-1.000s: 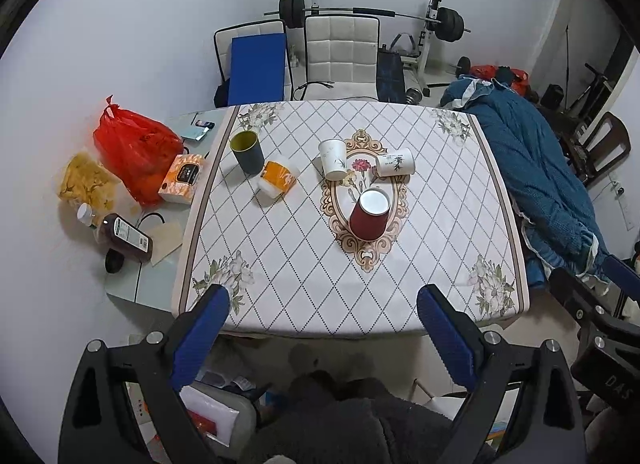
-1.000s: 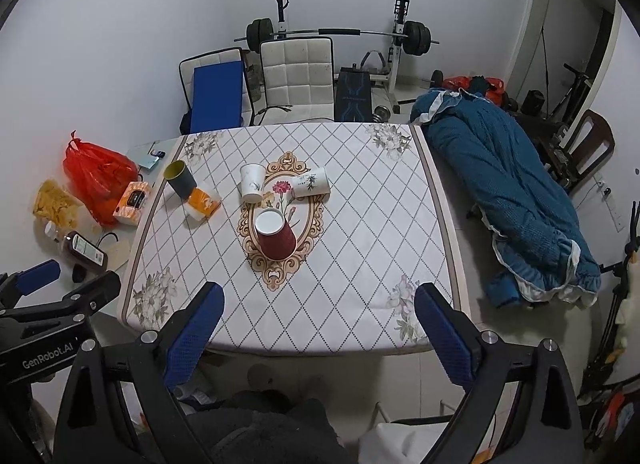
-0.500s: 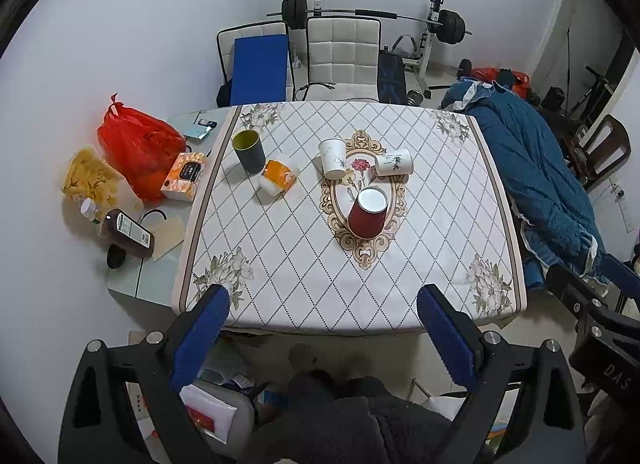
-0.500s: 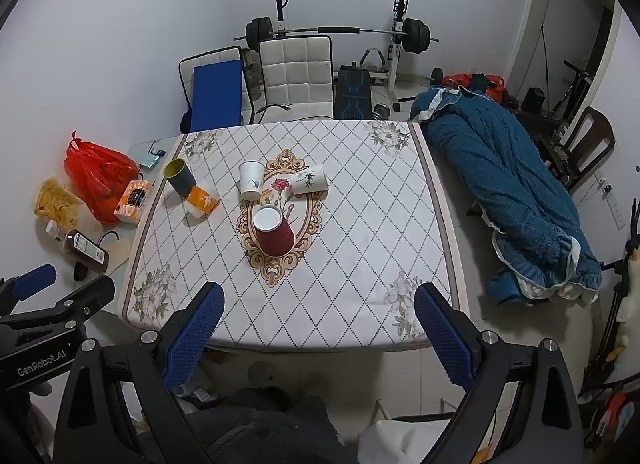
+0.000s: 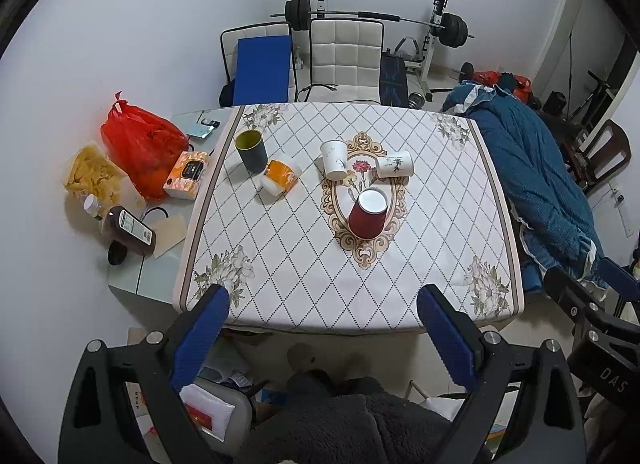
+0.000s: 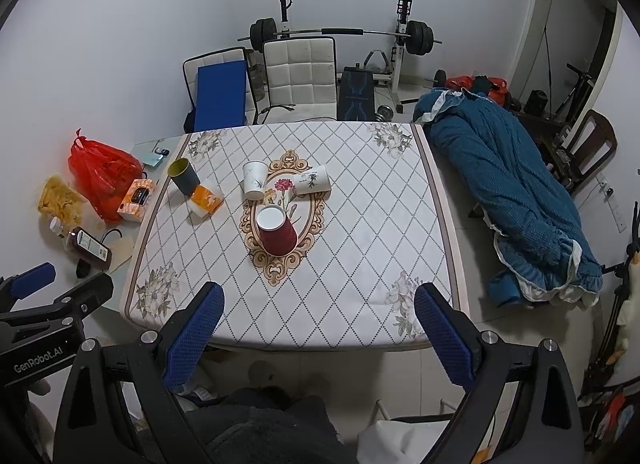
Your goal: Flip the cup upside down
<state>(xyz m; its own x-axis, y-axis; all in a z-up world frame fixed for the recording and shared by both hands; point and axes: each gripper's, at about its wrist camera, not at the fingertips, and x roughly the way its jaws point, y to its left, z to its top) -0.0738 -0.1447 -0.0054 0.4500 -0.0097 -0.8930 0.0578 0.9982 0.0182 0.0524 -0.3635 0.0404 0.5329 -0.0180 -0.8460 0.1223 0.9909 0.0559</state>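
A dark red paper cup (image 5: 368, 214) (image 6: 276, 230) stands upside down on the oval ornament in the middle of the table (image 5: 440, 224), its white base up. A white flowered cup (image 5: 335, 159) (image 6: 255, 180) stands upside down behind it. Another white cup (image 5: 394, 165) (image 6: 312, 181) lies on its side to the right. A dark green cup (image 5: 251, 150) (image 6: 184, 176) stands upright at the far left. My left gripper (image 5: 323, 328) and right gripper (image 6: 318, 328) are open, empty, held high over the table's near edge.
An orange and white pack (image 5: 280, 178) lies beside the green cup. A side table at the left holds a red bag (image 5: 140, 144), a tissue box (image 5: 186, 175) and a brown bottle (image 5: 130, 230). A blue quilt (image 5: 540, 184) lies to the right. Chairs (image 5: 346, 60) stand behind.
Both grippers have drawn slightly up and back from the table. The cups have not moved.
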